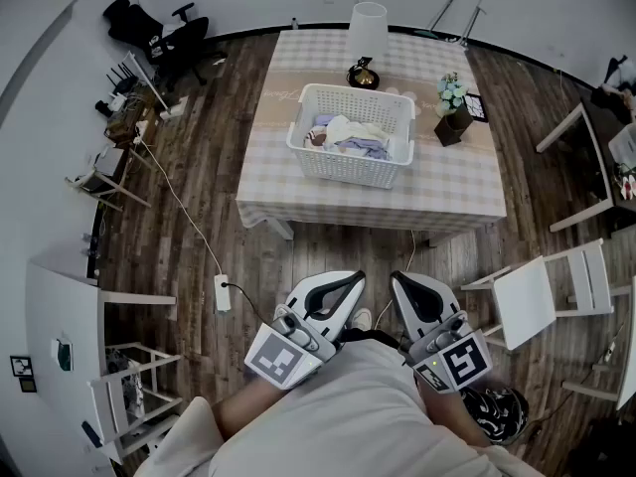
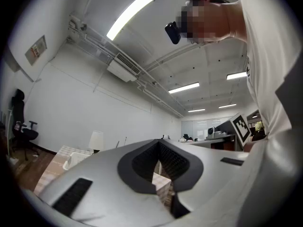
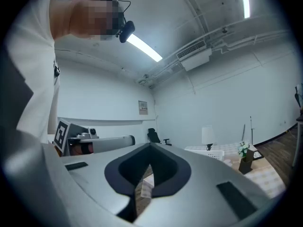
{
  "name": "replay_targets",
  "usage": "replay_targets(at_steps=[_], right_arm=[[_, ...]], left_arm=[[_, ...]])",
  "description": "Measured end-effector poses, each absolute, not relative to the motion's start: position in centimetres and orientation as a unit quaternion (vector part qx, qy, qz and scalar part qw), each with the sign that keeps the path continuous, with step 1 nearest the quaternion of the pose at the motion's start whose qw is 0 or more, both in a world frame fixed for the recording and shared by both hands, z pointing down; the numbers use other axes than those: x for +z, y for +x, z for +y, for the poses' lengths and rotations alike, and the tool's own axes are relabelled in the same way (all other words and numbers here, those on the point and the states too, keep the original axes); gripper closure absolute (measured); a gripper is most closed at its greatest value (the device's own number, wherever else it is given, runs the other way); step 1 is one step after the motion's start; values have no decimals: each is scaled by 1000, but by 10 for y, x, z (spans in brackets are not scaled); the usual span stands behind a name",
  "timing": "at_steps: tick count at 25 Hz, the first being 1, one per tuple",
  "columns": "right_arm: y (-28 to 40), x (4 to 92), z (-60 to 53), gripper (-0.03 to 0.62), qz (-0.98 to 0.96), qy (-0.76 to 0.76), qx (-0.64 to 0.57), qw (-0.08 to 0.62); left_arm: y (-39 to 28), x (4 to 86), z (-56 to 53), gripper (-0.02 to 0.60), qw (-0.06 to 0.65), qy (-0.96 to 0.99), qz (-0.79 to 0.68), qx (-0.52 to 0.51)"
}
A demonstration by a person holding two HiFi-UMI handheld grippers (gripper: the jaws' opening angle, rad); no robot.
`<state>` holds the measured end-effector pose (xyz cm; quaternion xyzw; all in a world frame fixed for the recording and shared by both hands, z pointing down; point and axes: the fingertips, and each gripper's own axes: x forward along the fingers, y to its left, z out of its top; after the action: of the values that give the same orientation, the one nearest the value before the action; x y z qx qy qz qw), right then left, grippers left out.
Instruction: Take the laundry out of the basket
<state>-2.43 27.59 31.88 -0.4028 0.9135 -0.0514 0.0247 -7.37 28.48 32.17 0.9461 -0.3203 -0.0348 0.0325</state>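
Head view: laundry [image 1: 350, 133] heaped in white basket [image 1: 343, 170] on checked table [image 1: 447, 192], well apart from left gripper [image 1: 355, 280] and right gripper [image 1: 397, 279]. Left gripper view: jaws pressed together, empty. Right gripper view: likewise closed, pinching nothing.

The basket [image 1: 343, 167] is white slotted plastic, holding soft, crumpled cloth laundry [image 1: 353, 132]. A matt checked cloth covers the tabletop [image 1: 447, 182]; the floor [image 1: 194, 182] is dark, grainy wood planks. The left gripper [image 1: 355, 279] and right gripper [image 1: 397, 278] have smooth matt plastic shells.
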Motion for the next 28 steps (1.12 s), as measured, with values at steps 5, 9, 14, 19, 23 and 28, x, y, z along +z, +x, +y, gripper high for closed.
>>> replay_targets(at_steps=[5, 9, 14, 19, 23, 28], right_arm=[[-23, 322, 271, 586, 915, -400, -53, 21], [-19, 320, 265, 586, 918, -394, -47, 16], [2, 321, 255, 585, 913, -403, -61, 27], [32, 329, 244, 585, 914, -399, -63, 19], [52, 334, 234, 585, 913, -402, -65, 14], [54, 341, 223, 585, 917, -393, -73, 13]], left_arm=[[-70, 321, 280, 571, 33, 946, -321, -41], [-63, 323, 273, 571, 39, 945, -321, -36], [-46, 321, 262, 571, 37, 943, -328, -41], [-20, 329, 249, 571, 43, 940, -336, -39], [-3, 333, 240, 571, 47, 939, -338, -41], [5, 340, 226, 571, 49, 940, -336, -32]])
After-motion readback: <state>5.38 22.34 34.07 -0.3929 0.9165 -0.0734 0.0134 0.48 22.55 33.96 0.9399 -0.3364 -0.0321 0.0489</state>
